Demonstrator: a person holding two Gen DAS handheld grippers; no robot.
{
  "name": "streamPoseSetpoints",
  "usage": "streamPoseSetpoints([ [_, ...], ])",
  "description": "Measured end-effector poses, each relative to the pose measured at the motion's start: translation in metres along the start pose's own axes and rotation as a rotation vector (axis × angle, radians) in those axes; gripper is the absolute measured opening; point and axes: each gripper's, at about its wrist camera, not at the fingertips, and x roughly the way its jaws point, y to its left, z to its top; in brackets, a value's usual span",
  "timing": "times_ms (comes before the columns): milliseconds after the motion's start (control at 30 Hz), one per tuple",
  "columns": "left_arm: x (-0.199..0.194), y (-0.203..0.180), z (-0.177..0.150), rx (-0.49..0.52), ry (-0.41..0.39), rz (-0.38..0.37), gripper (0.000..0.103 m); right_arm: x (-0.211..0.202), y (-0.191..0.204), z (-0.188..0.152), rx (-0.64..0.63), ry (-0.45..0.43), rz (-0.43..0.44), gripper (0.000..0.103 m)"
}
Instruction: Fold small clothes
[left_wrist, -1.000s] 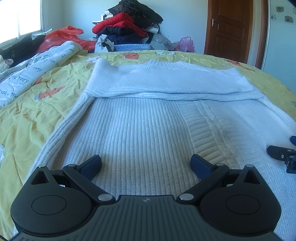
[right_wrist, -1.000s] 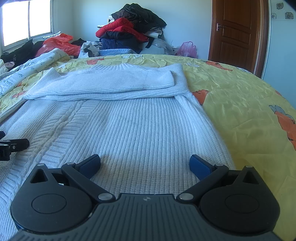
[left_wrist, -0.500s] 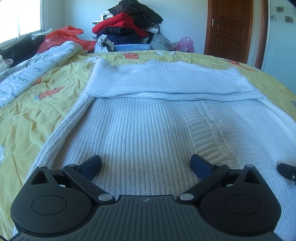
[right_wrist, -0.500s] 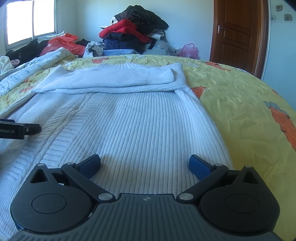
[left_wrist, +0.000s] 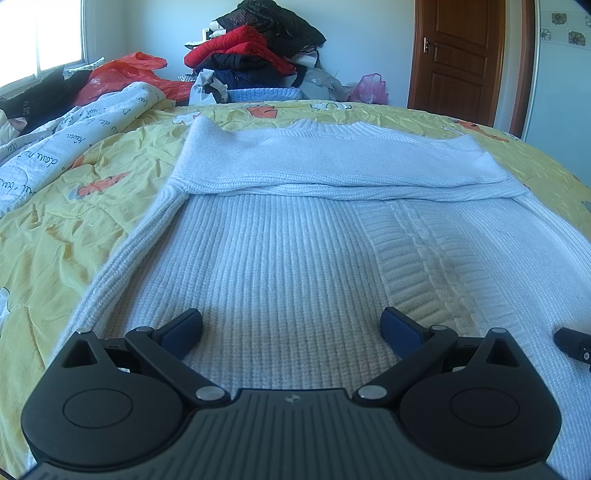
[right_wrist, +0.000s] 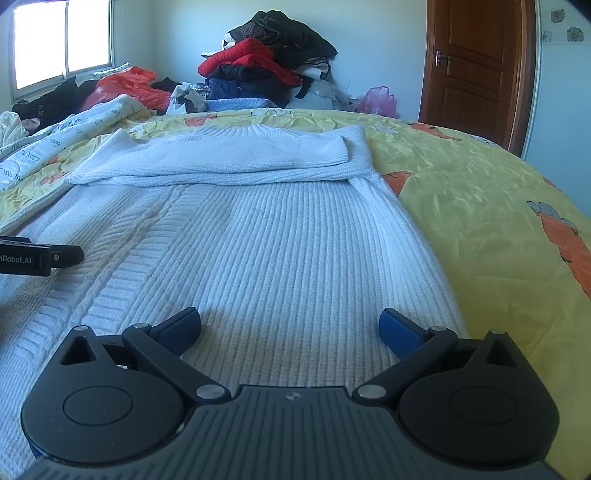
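room: bedroom, pale blue walls, brown wooden door (right_wrist: 476, 62) far right, bright window (right_wrist: 61, 40) far left
bed: yellow bedspread (left_wrist: 55, 236) with orange carrot print, creased, fills most of both views; white quilt with lettering (left_wrist: 48, 155) bunched along the far left edge
clutter: clothes pile (left_wrist: 255, 48) of red, black and navy items stacked at the far side against the wall, red plastic bag (left_wrist: 122, 70) to its left, pink bag (left_wrist: 367, 88) to its right
task item: white ribbed knit sweater (left_wrist: 295, 243) lying flat on the bedspread, centre, hem end near the cameras, neckline far; cable strip runs down the middle
progress: looks early to midway; both sleeves (right_wrist: 236, 158) are folded across the chest in a band at the far end, body not yet folded, side edges lie straight
left to do: likely bring the hem up toward the collar, maybe a second fold, then set it aside; a judgement only
left gripper (left_wrist: 291, 326): fingers spread wide, empty, low over the near left part of the sweater; contact with the knit unclear
right gripper (right_wrist: 290, 325): fingers spread wide, empty, low over the near right part, right finger near the sweater's right edge
cross views: each gripper's black tip shows at the edge of the other's view
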Motion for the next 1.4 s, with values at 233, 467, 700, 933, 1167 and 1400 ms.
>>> streamPoseSetpoints([
  [233,0.000,0.000,0.000,0.000,0.000,0.000,0.103,-0.004,0.002,-0.003,-0.005,0.000,-0.006,0.103],
  [467,-0.001,0.001,0.000,0.000,0.005,0.003,0.103,-0.004,0.001,-0.003,-0.001,0.002,-0.001,0.103],
  [700,-0.033,-0.005,-0.021,0.021,0.034,0.014,0.103,-0.012,0.002,-0.008,-0.017,-0.004,0.004,0.103],
  [933,-0.060,-0.003,-0.047,0.019,0.016,0.002,0.103,-0.026,0.002,-0.017,-0.028,-0.005,0.024,0.103],
  [1167,-0.077,-0.006,-0.070,0.011,-0.054,0.028,0.103,-0.033,0.003,-0.023,-0.031,-0.011,0.032,0.103],
  [1400,-0.085,-0.006,-0.074,-0.003,-0.050,0.036,0.103,-0.035,0.003,-0.026,-0.035,-0.014,0.029,0.103],
])
